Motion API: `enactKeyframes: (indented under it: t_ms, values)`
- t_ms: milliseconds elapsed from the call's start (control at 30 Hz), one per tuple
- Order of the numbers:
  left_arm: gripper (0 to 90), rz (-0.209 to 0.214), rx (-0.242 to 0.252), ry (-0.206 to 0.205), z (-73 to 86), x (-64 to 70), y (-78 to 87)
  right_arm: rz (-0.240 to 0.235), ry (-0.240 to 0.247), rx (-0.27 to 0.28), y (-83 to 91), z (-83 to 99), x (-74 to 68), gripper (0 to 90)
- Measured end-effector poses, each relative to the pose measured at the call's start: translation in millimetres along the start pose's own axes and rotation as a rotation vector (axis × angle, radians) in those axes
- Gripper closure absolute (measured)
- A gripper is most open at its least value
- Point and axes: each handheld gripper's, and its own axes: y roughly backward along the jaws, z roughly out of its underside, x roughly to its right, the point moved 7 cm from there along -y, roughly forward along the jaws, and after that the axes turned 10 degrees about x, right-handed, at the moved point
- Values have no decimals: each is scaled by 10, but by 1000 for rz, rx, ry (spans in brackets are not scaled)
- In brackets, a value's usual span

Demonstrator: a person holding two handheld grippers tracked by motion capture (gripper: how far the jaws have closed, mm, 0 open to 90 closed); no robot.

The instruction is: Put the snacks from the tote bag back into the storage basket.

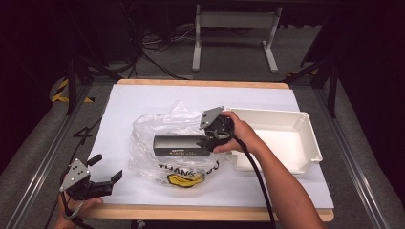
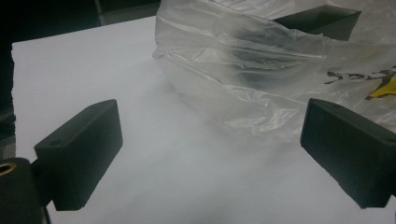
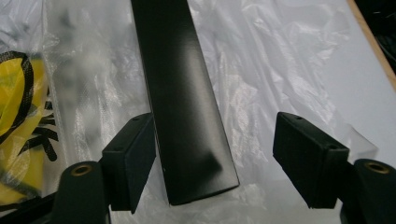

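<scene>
White table [image 1: 133, 98]: black box [image 1: 180, 144] on plastic bag [image 1: 148, 126], tray [image 1: 305, 125] seemingly beside.

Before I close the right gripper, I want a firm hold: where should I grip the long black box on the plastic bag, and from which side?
Grip the black box at its near end, across its narrow width, coming in along its length from the white tray side. The right gripper is open there, one finger beside the box's long edge.

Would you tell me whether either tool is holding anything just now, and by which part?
Nothing is held. The right tool stands open around the black box's near end; the left tool is open over bare table.
</scene>
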Motion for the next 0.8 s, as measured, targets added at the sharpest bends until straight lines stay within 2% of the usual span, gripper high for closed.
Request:
enactKeyframes:
  t_ms: [333, 467, 733, 800]
  values:
    - [64, 3, -3, -4, 0, 3, 4, -86, 38, -83, -249, -4, -61, 306]
    - [64, 5, -12, -1, 5, -2, 13, -101, 50, -105, -319, -8, -56, 305]
    - [64, 7, -10, 5, 21, -10, 15, -160, 67, -183, -440, 23, -59, 306]
    - [64, 4, -19, 8, 30, -17, 23, -159, 65, -193, -461, 33, -42, 304]
